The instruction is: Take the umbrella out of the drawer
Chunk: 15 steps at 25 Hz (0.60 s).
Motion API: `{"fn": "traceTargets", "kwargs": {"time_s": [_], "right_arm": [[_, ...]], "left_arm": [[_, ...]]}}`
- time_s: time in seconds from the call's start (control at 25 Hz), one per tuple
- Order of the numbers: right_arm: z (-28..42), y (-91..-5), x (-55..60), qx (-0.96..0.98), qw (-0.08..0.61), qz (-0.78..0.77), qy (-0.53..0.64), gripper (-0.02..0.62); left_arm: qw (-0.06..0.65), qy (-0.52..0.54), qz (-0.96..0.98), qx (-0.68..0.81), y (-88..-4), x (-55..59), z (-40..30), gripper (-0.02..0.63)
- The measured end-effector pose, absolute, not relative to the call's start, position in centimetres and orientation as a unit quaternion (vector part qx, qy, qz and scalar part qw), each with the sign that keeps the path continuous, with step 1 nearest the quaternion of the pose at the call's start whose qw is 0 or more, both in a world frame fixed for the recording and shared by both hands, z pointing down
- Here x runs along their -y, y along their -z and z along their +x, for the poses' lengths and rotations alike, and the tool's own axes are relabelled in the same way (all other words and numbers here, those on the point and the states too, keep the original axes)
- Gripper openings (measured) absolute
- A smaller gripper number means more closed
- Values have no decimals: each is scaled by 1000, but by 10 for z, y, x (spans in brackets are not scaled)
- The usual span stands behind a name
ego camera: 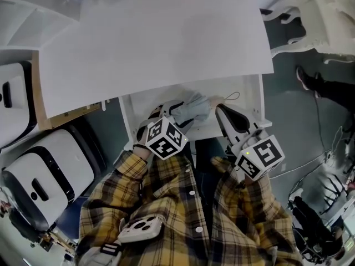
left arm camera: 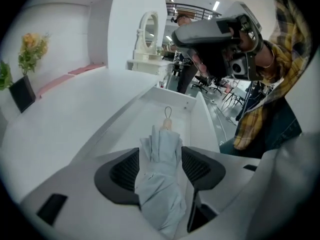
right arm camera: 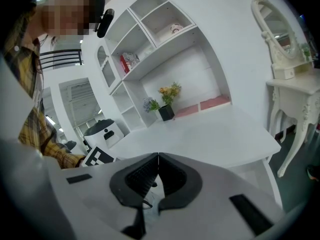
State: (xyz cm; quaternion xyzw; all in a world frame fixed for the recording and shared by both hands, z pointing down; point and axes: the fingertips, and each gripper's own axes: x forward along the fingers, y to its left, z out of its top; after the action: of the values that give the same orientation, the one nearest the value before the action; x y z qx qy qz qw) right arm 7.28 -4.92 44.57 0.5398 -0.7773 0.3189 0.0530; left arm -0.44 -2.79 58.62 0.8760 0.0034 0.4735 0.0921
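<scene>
A folded light-blue umbrella (ego camera: pixel 192 107) lies in the open white drawer (ego camera: pixel 145 102) under the desk top (ego camera: pixel 155 43). In the left gripper view the umbrella (left arm camera: pixel 159 179) runs lengthwise between the jaws, its pale handle and loop strap (left arm camera: pixel 168 112) pointing toward the drawer's back. My left gripper (ego camera: pixel 178 115) points steeply down over it. Its jaws (left arm camera: pixel 160 160) stand open on either side of the fabric. My right gripper (ego camera: pixel 223 112) hovers at the drawer's right side, shut on nothing (right arm camera: pixel 158 156).
White drawer walls (left arm camera: pixel 202 119) flank the umbrella. Boxy white appliances (ego camera: pixel 50 170) stand on the floor at the left. An ornate white vanity (ego camera: pixel 327 15) and cables are at the right. A potted plant (right arm camera: pixel 167 98) and shelves (right arm camera: pixel 150 29) sit behind the desk.
</scene>
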Motion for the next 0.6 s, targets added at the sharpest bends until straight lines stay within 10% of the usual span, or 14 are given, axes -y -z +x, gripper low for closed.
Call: {"fn": "traceTargets", "kwargs": {"time_s": [0.6], "right_arm": [[80, -477, 50, 759, 53, 547, -349, 17]], "left_arm": [[63, -540, 836, -71, -644, 17, -6, 327]]}}
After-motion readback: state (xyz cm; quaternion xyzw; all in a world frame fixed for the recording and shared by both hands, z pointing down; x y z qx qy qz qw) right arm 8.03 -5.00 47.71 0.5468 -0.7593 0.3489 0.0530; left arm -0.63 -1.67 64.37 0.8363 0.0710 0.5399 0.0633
